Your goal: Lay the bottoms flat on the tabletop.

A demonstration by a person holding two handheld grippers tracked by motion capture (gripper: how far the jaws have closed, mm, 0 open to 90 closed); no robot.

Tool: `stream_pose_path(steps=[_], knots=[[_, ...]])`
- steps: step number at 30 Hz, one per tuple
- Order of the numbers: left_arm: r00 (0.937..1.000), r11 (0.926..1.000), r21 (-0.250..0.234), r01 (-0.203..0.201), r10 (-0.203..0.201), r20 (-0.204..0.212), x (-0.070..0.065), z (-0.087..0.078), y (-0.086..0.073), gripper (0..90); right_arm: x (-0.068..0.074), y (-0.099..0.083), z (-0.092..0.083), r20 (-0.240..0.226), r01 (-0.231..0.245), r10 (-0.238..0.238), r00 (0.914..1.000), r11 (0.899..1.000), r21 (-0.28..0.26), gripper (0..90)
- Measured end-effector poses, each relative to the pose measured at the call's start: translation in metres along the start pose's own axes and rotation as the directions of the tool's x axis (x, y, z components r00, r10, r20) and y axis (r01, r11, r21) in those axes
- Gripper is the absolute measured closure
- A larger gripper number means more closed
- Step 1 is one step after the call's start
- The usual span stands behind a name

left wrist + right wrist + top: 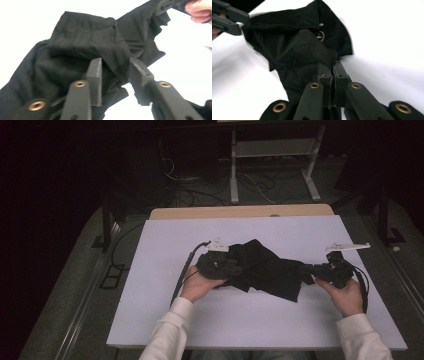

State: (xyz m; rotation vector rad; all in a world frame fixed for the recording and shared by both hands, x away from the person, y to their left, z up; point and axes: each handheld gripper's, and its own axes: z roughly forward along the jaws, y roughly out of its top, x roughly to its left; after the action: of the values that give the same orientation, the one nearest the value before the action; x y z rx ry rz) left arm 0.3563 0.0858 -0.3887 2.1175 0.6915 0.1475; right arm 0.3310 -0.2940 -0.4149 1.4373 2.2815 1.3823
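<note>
A crumpled black cloth [260, 267] lies on the white table top [250, 320], stretched between my two grippers. My left gripper [235, 269] is at the cloth's left end. In the left gripper view its jaws [115, 62] stand apart, with a fold of the cloth [82, 42] hanging in the gap between them. My right gripper [306, 270] is at the cloth's right end. In the right gripper view its jaws [333, 65] are pressed together on an edge of the cloth [294, 47]. Both ends are lifted slightly off the table.
The white top sits on a wooden table whose far edge [240, 212] shows behind it. Beyond it are floor cables [200, 190] and a white stand's legs [234, 170]. A dark cable [182, 270] trails from the left gripper across the table.
</note>
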Motion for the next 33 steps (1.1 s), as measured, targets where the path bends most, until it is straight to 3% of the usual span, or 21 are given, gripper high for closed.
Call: stream_pose_path(steps=[2,5,9,16,21,28,29,31,32,33], knots=[[0.9989,1.0,-0.006,0.004,-0.005,-0.046,0.003,-0.003,-0.005,47.5,-0.005,-0.001,-0.002,0.023,-0.024,0.024,0.9995,1.0,-0.002,86.2],[0.9961,0.9986,-0.015,0.05,-0.051,-0.071,0.012,-0.008,-0.014,40.3,-0.01,-0.002,-0.005,0.042,-0.04,0.04,0.9983,0.999,-0.006,86.2],[0.9924,0.9948,-0.03,0.097,-0.099,-0.073,0.022,-0.015,-0.025,29.7,-0.016,-0.004,-0.009,0.05,-0.065,0.066,0.9966,0.998,-0.013,86.1],[0.9867,0.9926,-0.018,0.12,-0.121,-0.109,0.031,-0.024,-0.043,14.3,-0.023,-0.009,-0.007,0.063,-0.094,0.093,0.9936,0.996,0.009,86.1],[0.9763,0.9855,-0.007,0.169,-0.169,-0.135,0.043,-0.028,-0.059,12.2,-0.023,-0.009,-0.006,0.063,-0.093,0.092,0.9937,0.996,0.014,86.1],[0.957,0.9645,0.042,0.261,-0.252,-0.143,0.06,-0.02,-0.077,12.3,-0.023,-0.009,-0.004,0.058,-0.091,0.089,0.9943,0.996,0.022,86.0],[0.9566,0.9625,0.048,0.267,-0.259,-0.134,0.061,-0.018,-0.078,12.3,-0.023,-0.009,-0.004,0.058,-0.091,0.089,0.9943,0.996,0.022,86.0],[0.9623,0.9636,0.074,0.257,-0.248,-0.112,0.06,-0.013,-0.079,15.6,-0.023,-0.009,-0.003,0.057,-0.091,0.089,0.9944,0.996,0.023,86.0],[0.9658,0.967,0.076,0.243,-0.234,-0.112,0.058,-0.01,-0.079,18.1,-0.023,-0.009,-0.003,0.056,-0.09,0.089,0.9945,0.996,0.023,86.0],[0.973,0.9744,0.079,0.21,-0.201,-0.114,0.055,-0.007,-0.076,27.5,-0.022,-0.009,-0.003,0.055,-0.09,0.089,0.9945,0.996,0.024,86.0]])
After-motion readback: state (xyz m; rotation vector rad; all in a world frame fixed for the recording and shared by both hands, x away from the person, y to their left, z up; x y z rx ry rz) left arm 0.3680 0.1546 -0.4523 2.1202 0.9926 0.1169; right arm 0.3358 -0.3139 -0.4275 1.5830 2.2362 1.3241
